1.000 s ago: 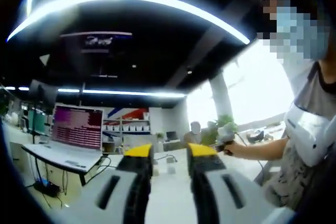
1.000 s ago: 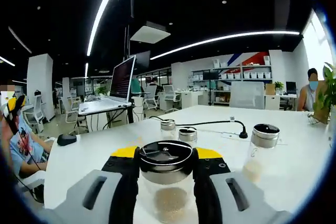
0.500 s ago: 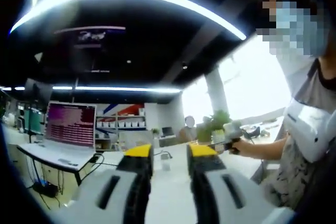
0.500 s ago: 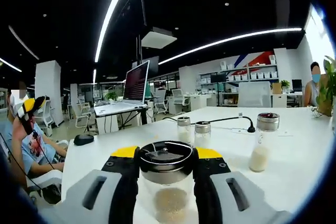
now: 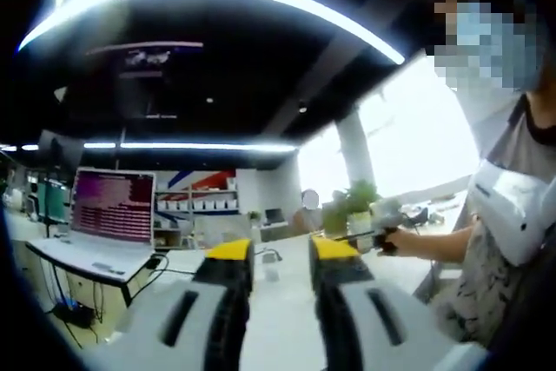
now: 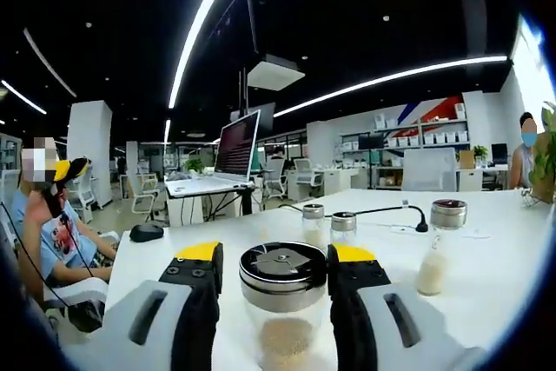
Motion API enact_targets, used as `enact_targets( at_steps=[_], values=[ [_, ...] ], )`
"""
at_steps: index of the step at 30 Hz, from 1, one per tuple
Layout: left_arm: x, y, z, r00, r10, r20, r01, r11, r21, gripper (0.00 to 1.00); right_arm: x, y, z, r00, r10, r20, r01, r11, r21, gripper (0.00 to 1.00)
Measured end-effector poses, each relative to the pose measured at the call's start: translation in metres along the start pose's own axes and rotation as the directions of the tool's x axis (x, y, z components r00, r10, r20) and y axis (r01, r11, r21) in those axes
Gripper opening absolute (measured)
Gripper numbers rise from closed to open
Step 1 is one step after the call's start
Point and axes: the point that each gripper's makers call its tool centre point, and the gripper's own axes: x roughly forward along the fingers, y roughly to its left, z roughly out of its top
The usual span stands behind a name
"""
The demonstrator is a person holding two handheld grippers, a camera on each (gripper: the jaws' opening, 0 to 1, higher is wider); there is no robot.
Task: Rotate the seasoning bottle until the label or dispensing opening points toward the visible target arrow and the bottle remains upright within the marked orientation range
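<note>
Left gripper view, left to right: we see an open white laptop with a purple-lit screen on a white desk at the left, blurred. The left gripper rises from the bottom, its yellow-tipped grey jaws spread with nothing between them; white tabletop shows in the gap. A small pale object sits far off on the table beyond the gap, too blurred to identify. At the right a person in a grey top is cut by the frame edge, one hand out holding a dark tool we cannot make out.

Right gripper view, left to right: a seated person in a yellow cap at the left edge, then a dark computer mouse on the long white table. The right gripper has its jaws on either side of the clear glass seasoning bottle with a steel lid, upright at bottom centre; a thin gap shows at the left jaw, so we cannot tell whether it is gripped. The bottle's lower part is cut off; no label or arrow is readable. Farther right stand two small steel-capped shakers and a taller clear shaker with pale contents.
</note>
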Motion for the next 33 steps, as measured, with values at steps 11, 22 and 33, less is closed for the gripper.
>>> enact_targets(
  at_steps=[11,22,33],
  values=[
    [0.001,0.002,-0.005,1.000,-0.003,-0.012,0.003,1.000,0.003,0.27,0.002,-0.005,-0.004,0.998,-0.017,-0.055,0.013,0.998,-0.063,0.40],
    [0.003,0.000,-0.010,1.000,-0.015,-0.018,0.015,1.000,-0.006,0.27,0.006,0.001,-0.008,0.962,0.249,-0.109,-0.253,0.967,-0.021,0.39],
    [0.004,-0.001,-0.013,0.999,-0.032,-0.012,0.032,0.999,-0.029,0.27,-0.001,0.009,-0.010,0.818,0.572,-0.066,-0.568,0.820,0.068,0.39]
  ],
)
